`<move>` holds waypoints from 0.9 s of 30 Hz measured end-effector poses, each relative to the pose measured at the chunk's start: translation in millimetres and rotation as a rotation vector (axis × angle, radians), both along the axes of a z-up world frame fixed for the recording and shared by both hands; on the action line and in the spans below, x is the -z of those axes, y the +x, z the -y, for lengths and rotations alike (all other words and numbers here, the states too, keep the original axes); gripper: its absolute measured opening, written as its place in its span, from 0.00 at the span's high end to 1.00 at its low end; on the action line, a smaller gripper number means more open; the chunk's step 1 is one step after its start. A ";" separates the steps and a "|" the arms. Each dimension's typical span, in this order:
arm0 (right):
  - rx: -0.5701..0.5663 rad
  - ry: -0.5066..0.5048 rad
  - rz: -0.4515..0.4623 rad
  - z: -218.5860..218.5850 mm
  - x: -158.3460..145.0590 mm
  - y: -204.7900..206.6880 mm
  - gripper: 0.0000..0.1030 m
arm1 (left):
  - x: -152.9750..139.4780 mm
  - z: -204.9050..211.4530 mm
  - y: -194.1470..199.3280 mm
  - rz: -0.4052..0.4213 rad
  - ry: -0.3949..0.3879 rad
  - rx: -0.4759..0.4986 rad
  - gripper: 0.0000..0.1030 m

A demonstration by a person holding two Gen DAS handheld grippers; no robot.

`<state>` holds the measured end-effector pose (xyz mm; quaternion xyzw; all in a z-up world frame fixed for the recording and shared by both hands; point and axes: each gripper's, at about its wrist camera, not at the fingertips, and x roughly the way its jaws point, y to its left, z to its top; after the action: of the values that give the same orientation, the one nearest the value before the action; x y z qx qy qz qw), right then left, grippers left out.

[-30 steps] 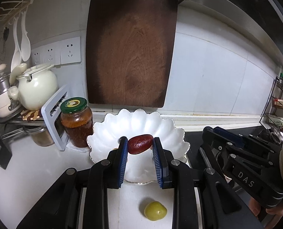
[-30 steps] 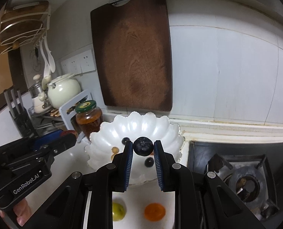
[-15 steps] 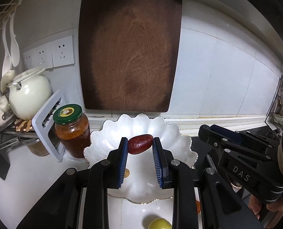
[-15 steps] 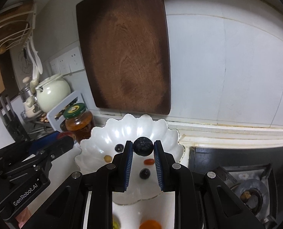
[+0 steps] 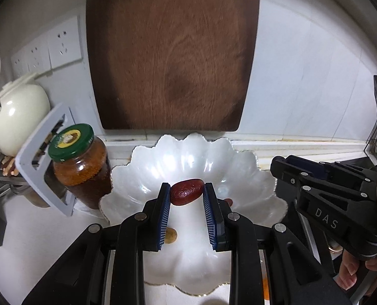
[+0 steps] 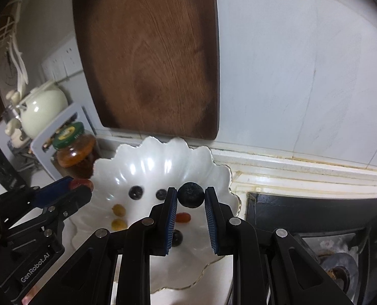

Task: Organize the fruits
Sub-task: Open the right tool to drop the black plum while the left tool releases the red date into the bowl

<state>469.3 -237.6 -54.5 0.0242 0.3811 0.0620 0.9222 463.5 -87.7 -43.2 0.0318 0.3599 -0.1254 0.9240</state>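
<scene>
Both grippers are hanging over the white scalloped bowl (image 5: 142, 172) right now, each one carrying a piece of fruit. The left gripper (image 5: 187, 194) is squeezing a dark red date (image 5: 187, 192) between its blue pads, jaws nearly closed, and the date is sitting crosswise right at the fingertips, above the middle of the bowl. The right gripper (image 6: 191, 195) is doing the same thing with a blueberry (image 6: 191, 194), pinched at the very tips with the jaws almost shut, hovering over the right side of the bowl. Down in the bowl a few things are already lying around: two more blueberries side by side toward the back, with the left one (image 6: 135, 192) in full view, a third dark berry (image 6: 176, 237) half hidden behind the right gripper's left finger, two yellowish grapes (image 6: 118, 210) close together on the left, and a small orange-red piece (image 6: 182, 217) near the middle. A jar with a green lid (image 5: 83, 167) is standing just beside the bowl on its left, and a big wooden cutting board (image 5: 170, 50) is leaning against the wall right behind it. From the left wrist view a person's fingers (image 5: 350, 273) are showing at the bottom right, wrapped around the right gripper's handle.
</scene>
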 end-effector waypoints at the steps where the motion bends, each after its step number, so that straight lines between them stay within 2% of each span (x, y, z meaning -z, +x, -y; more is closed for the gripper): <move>1: 0.000 -0.003 -0.006 0.6 2.1 2.5 0.77 | 2.8 0.5 4.1 -0.011 0.002 0.001 0.74; 20: -0.031 -0.085 -0.174 -6.5 51.5 50.9 0.77 | 55.4 18.3 64.4 -0.260 0.062 0.023 0.74; 24: -0.027 -0.080 -0.195 -5.6 58.8 52.2 0.76 | 59.0 21.0 69.1 -0.277 0.075 0.022 0.73; 27: -0.014 -0.073 -0.206 -2.8 62.3 51.5 0.75 | 58.9 21.0 69.8 -0.276 0.087 0.016 0.66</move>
<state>520.8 -234.8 -116.8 -0.0058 0.4760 0.0519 0.8779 533.4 -108.7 -102.1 0.0569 0.4883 -0.1201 0.8625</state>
